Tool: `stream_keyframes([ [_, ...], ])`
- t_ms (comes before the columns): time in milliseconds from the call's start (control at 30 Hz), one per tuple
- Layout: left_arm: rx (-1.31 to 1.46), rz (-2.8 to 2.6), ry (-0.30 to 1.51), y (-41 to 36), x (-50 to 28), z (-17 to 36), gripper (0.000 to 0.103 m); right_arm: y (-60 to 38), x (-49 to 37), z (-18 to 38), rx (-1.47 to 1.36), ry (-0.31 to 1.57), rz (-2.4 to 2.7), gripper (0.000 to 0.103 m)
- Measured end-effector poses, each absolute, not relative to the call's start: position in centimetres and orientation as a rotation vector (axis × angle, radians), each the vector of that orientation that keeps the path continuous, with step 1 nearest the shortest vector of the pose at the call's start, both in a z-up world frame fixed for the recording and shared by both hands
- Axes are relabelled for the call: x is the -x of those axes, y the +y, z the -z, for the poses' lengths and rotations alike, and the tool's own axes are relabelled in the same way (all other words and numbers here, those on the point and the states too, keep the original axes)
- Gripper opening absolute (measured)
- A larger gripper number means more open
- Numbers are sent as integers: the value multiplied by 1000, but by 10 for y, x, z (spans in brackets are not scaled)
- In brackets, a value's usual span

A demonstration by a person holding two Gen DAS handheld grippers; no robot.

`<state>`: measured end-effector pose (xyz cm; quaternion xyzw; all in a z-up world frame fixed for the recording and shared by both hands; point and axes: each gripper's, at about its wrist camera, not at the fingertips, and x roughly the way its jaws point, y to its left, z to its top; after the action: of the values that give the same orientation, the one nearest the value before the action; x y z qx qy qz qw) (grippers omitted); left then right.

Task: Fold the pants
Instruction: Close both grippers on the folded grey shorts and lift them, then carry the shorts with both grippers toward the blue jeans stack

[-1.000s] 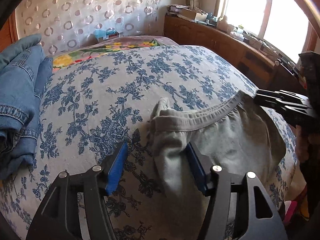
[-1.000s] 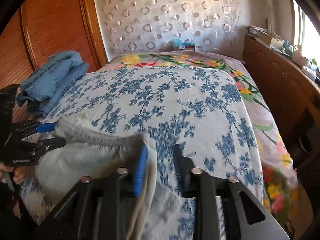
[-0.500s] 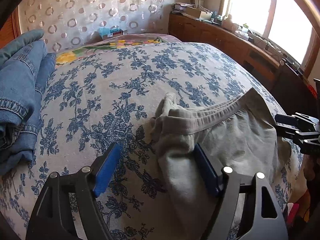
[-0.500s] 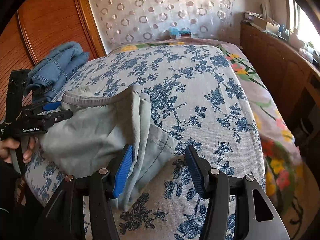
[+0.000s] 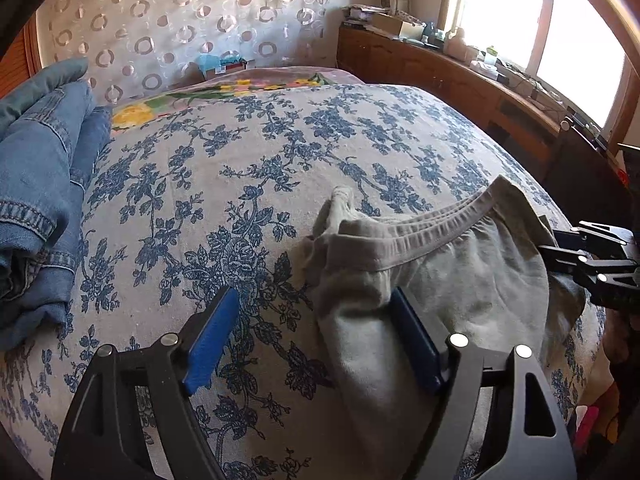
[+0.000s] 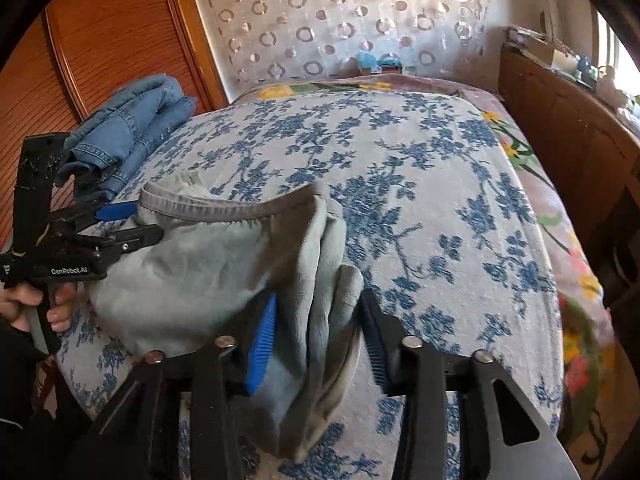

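Fingers spread on the left gripper [image 5: 310, 338]; fingers of the right gripper [image 6: 320, 340] closing around a bunched fold of the grey pants [image 5: 452, 280].

Left gripper's blue pads [image 5: 212, 340] stand wide apart over the bed [image 5: 248, 168], one on bare floral cover, the other against the pants' cloth, with nothing pinched between them. Right gripper's jaws are narrowing with the gathered right side of the pants between them; the far pad [image 6: 374, 340] does not yet clearly press the cloth. Pants lie at the near edge of the bed, waistband [image 6: 224, 208] running across toward the far side, cloth hanging over the edge. Folded blue jeans [image 5: 36, 184] sit at the bed's left edge, well apart from the pants. A hand [image 6: 38, 306] grips the left gripper's handle.
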<state>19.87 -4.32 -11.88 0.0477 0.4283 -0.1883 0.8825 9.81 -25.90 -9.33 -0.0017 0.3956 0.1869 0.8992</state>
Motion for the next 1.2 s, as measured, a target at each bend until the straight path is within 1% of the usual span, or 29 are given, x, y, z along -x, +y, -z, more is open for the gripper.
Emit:
stream_keyframes([
  [100, -95, 402, 899, -45, -203, 118, 79, -255, -101, 96, 9, 809, -394, 27],
  [267, -78, 459, 908, -47, -215, 117, 79, -253, -98, 99, 23, 786, -390, 27],
  [367, -79, 494, 906, -50, -222, 116, 72, -250, -97, 101, 39, 777, -384, 27],
  [467, -73, 528, 904, -53, -228, 116, 61, -249, -97, 101, 38, 774, -383, 27],
  [500, -69, 547, 906, -55, -229, 115, 54, -249, -97, 101, 35, 775, -385, 27],
  [533, -66, 562, 910, -56, -230, 115, 50, -250, -97, 101, 26, 776, -388, 27],
  [567, -63, 576, 918, -58, -230, 115, 42, -251, -97, 101, 17, 778, -392, 27],
  [633, -59, 593, 928, -61, -230, 113, 31, -255, -98, 101, 0, 783, -398, 27],
  [700, -51, 609, 927, -62, -228, 111, 25, -256, -99, 100, -7, 786, -400, 26],
  [733, -46, 610, 923, -61, -227, 110, 23, -256, -99, 100, -6, 789, -398, 22],
  [767, -33, 605, 917, -60, -226, 107, 22, -256, -100, 100, -6, 795, -409, 18],
  [867, 23, 584, 904, -53, -222, 97, 20, -256, -102, 95, -15, 800, -418, 15],
  [1200, 60, 552, 778, -37, -210, 42, 19, -252, -119, 42, 4, 703, -462, 15],
])
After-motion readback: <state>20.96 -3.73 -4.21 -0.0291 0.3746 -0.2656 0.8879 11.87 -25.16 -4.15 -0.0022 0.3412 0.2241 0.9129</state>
